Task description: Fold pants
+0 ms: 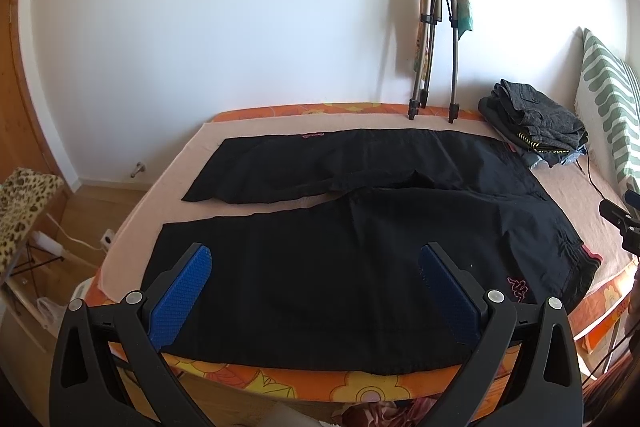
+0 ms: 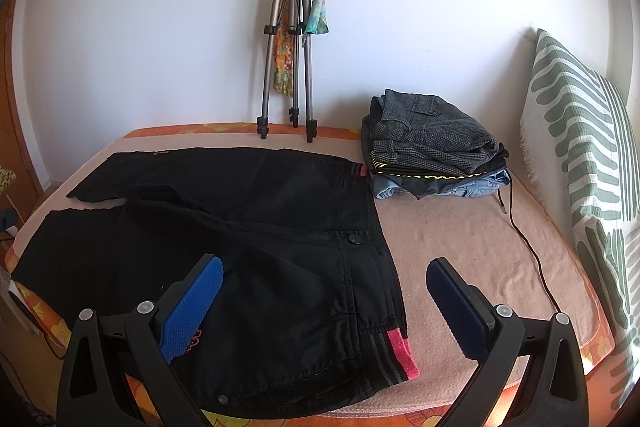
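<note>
Left tongs (image 1: 316, 291) spread wide, gripping nothing, hovering over the near leg of the black pants (image 1: 360, 267). Right tongs (image 2: 324, 303) gaping too, empty, poised above the waistband (image 2: 376, 307) with its red trim. Pants lie flat on the bed (image 2: 460, 247), 2 legs apart, near leg at the bed's front edge. Folded clothes pile (image 2: 432, 147) and tripod (image 2: 288, 39) sit behind; bare blanket to the right.

No words or numbers can be read. The flat black fabric pants (image 1: 360, 247) bear a pink outlined emblem (image 1: 517, 289), just right of the left gripper's right finger (image 1: 448, 295).
</note>
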Tool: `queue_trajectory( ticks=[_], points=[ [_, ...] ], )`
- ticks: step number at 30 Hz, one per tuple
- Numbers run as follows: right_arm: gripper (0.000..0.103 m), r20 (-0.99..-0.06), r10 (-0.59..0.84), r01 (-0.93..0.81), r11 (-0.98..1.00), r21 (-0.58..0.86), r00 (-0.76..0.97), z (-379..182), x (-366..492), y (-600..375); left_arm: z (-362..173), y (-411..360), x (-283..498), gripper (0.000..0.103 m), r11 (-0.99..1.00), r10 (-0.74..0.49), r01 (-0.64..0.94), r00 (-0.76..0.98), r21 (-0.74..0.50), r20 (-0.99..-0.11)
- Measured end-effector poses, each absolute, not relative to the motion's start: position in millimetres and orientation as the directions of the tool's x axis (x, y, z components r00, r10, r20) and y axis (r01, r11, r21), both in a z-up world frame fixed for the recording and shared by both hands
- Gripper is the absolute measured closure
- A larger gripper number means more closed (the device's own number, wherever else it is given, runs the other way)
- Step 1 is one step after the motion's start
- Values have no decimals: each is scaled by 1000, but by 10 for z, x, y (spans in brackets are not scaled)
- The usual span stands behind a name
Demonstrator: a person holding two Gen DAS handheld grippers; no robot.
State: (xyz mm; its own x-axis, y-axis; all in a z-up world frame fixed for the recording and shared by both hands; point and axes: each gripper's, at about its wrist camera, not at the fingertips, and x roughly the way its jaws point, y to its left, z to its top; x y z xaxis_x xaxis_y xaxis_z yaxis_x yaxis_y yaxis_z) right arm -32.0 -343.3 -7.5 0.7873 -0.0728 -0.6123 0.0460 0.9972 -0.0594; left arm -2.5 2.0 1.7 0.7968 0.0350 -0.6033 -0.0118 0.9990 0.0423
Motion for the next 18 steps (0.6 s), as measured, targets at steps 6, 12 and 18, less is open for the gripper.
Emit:
queue_trajectory(
  ticks=[6, 12, 18],
  points=[
    [0, -612, -71, 47, 997, -56, 788, -67, -320, -3440, 6, 10, -16, 0, 999, 33, -9, 794, 43, -607],
    [0, -613, -70, 44, 997, -58, 787, -66, -320, -3442, 7, 7, -15, 0, 999, 36, -12, 795, 43, -605],
    [0, -618, -62, 32, 998, -60, 784, -76, -317, -3420, -7, -8, -14, 0, 999, 38, -10, 794, 50, -607]
  ],
)
